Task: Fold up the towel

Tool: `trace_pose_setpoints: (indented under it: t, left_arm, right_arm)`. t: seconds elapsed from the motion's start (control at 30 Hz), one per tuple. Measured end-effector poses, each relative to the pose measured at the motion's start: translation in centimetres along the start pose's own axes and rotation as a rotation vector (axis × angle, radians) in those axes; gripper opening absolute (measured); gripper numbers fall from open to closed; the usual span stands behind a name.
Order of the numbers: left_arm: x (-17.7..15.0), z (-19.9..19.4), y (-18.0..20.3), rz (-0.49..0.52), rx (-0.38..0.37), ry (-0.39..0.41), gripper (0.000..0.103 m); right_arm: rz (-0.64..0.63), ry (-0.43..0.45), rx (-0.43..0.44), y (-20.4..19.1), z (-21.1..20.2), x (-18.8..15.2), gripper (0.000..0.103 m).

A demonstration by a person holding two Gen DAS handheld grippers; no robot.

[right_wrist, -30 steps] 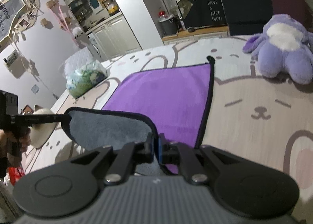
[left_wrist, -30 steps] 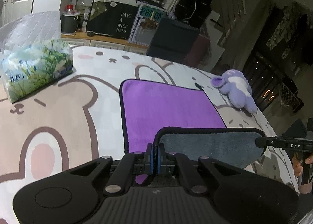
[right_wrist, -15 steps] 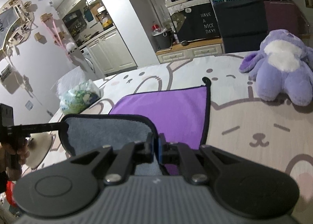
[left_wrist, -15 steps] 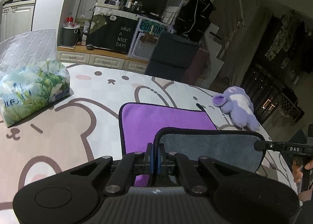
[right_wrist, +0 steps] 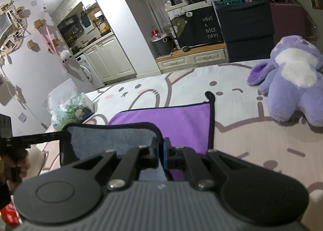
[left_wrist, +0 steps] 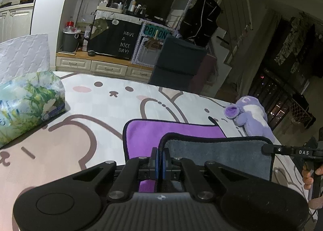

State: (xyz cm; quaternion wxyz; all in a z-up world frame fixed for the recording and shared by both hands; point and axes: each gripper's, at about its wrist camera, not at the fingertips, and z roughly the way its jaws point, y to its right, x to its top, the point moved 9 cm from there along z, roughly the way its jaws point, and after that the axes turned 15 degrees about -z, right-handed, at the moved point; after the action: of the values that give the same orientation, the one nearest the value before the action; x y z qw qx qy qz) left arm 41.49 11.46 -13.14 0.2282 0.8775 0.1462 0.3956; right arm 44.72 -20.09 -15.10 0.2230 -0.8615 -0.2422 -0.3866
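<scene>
A purple towel (left_wrist: pixel 171 132) (right_wrist: pixel 177 122) with black edging and a grey underside lies on the bear-print bedspread (left_wrist: pixel 97 114). Its near edge is lifted, so the grey side (left_wrist: pixel 218 154) (right_wrist: pixel 113 140) faces me and hides the rest. My left gripper (left_wrist: pixel 160 158) is shut on the towel's near left corner. My right gripper (right_wrist: pixel 160 151) is shut on the near right corner; its fingers (left_wrist: pixel 282 150) also show at the right of the left wrist view. The far edge still lies flat, with a black hanging loop (right_wrist: pixel 210 96) at its far right corner.
A tissue pack (left_wrist: pixel 26 106) (right_wrist: pixel 72 110) sits on the bed to the left of the towel. A purple plush toy (left_wrist: pixel 250 116) (right_wrist: pixel 292 81) lies to its right. Beyond the bed stand white drawers (left_wrist: pixel 105 67) and a dark cabinet (left_wrist: pixel 177 65).
Both grippers have carried the lifted near edge toward the far edge. Less of the purple side shows now, and the grey fold covers more of it.
</scene>
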Motion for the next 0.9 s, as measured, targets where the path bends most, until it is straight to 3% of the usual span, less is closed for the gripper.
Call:
trace_pose_setpoints:
  t: [0.9]
  left_arm:
    - [5.8, 6.3, -0.9, -0.049, 0.001, 0.081, 0.003]
  right_arm:
    - [0.024, 0.046, -0.070, 3.7, 5.3, 4.6, 0.006]
